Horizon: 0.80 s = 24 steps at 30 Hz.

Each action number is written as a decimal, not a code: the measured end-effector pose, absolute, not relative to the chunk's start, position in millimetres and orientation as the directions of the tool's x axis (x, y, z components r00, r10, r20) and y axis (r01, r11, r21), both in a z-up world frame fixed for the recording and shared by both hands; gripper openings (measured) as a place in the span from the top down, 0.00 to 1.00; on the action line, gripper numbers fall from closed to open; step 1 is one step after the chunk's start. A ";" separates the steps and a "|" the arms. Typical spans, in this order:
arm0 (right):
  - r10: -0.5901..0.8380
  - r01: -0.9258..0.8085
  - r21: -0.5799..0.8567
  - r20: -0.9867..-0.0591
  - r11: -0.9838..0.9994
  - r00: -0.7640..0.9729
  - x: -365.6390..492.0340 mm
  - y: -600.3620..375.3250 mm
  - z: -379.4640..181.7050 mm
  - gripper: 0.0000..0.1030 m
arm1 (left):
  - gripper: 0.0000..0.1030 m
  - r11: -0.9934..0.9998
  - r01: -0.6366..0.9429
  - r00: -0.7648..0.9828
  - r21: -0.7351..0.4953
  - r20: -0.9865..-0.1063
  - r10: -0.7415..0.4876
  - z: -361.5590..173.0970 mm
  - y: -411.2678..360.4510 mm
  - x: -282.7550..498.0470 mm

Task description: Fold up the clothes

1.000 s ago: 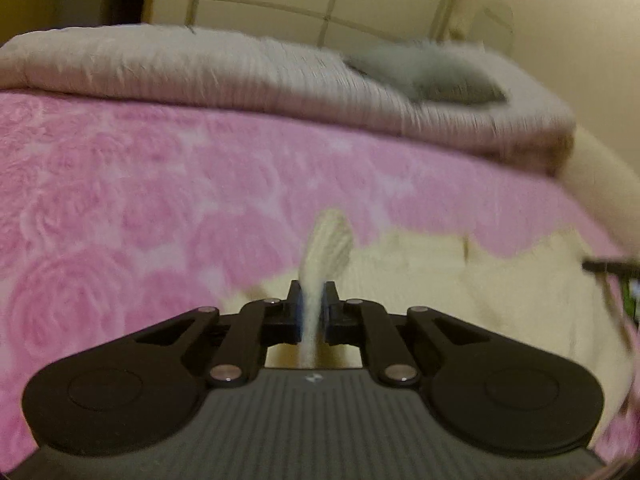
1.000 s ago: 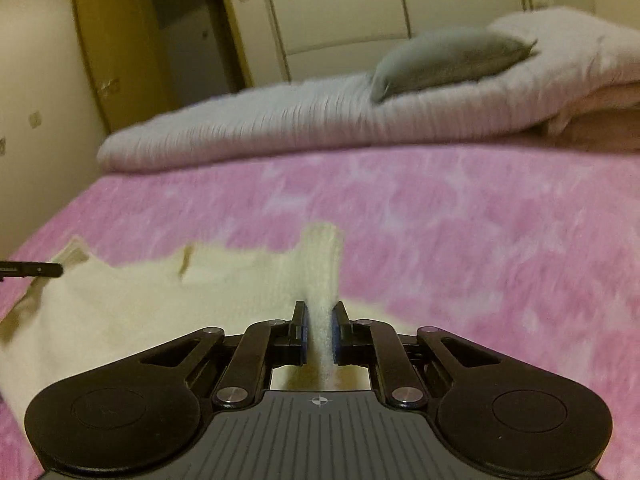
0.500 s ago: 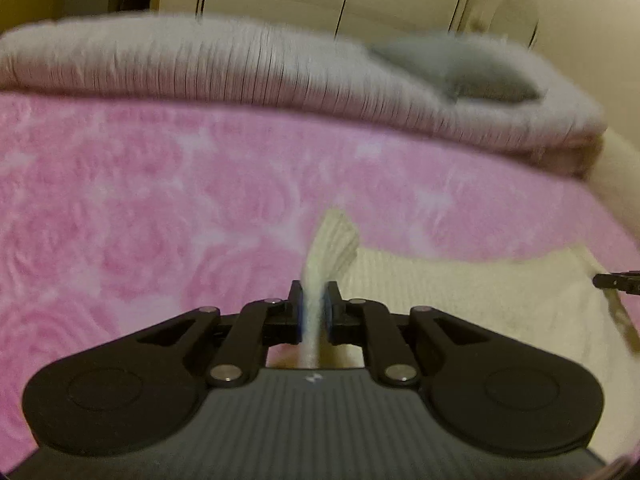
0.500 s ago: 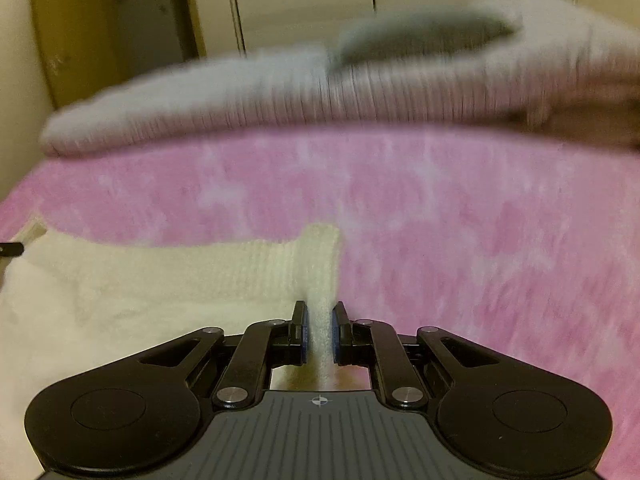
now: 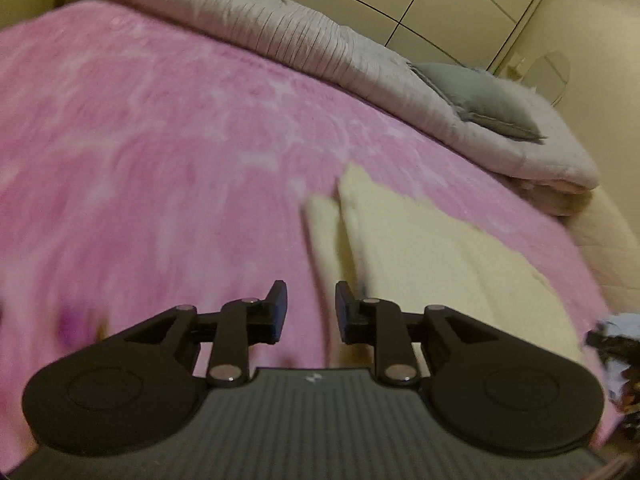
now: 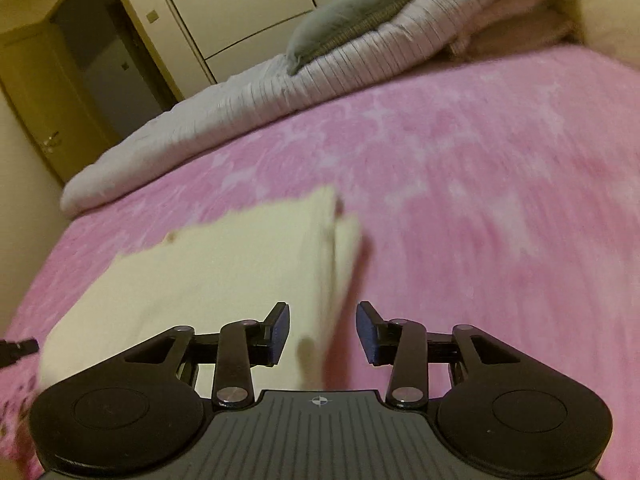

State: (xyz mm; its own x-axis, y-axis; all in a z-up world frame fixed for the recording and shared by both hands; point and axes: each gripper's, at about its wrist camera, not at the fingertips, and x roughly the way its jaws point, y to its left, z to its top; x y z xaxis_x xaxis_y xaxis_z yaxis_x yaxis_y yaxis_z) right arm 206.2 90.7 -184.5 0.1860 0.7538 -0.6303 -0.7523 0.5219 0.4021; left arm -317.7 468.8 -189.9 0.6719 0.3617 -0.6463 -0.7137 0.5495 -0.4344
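Cream garment (image 5: 436, 256) lying folded on pink blanket (image 5: 168, 152), two layers stacked, nearest corners just ahead of both grippers. Left gripper (image 5: 310, 308) and right gripper (image 6: 323, 332): jaws just opened, parted now, nothing pinched, cloth edge under the gaps but let go. Fold step judged laid down and released. Next, probably: back clear, then regrip an edge for another fold, or smooth it. Plenty of bare blanket beyond; grey duvet (image 6: 304, 92) and pillow (image 6: 352, 12) well apart, at the far side.
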 end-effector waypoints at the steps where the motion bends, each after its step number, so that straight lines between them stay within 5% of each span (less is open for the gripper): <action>1: 0.753 -0.741 0.418 -0.634 0.526 0.176 197.5 78.2 -187.8 0.60 | 0.78 0.538 -0.704 0.685 -0.463 -0.641 0.345 -192.4 456.2 -328.9; 5: 0.773 -0.684 0.511 -0.622 0.520 0.123 174.9 50.4 -199.6 0.60 | 0.76 0.549 -0.668 0.721 -0.502 -0.619 0.310 -200.4 424.9 -335.3; 14: 0.772 -0.698 0.475 -0.610 0.535 0.176 161.8 70.4 -206.0 0.60 | 0.80 0.652 -0.652 0.691 -0.387 -0.658 0.299 -221.4 419.2 -294.6; 15: 0.768 -0.710 0.460 -0.615 0.533 0.178 161.2 73.7 -206.9 0.64 | 0.84 0.663 -0.646 0.691 -0.378 -0.658 0.299 -222.7 418.7 -294.6; 16: 0.757 -0.728 0.432 -0.627 0.532 0.182 161.2 75.3 -209.4 0.84 | 0.87 0.666 -0.646 0.691 -0.374 -0.656 0.302 -220.6 420.1 -296.8; 17: 0.745 -0.748 0.400 -0.641 0.530 0.186 160.7 77.6 -207.8 0.88 | 0.89 0.669 -0.645 0.691 -0.369 -0.654 0.306 -218.5 421.4 -299.0; 21: 0.755 -0.767 0.384 -0.628 0.514 0.192 167.2 73.7 -197.0 0.91 | 0.96 0.691 -0.625 0.710 -0.362 -0.632 0.311 -203.0 428.9 -313.3; 24: 0.734 -0.736 0.400 -0.652 0.547 0.191 171.8 73.7 -204.5 0.92 | 1.00 0.648 -0.720 0.588 -0.247 -0.714 0.381 -217.0 437.6 -318.6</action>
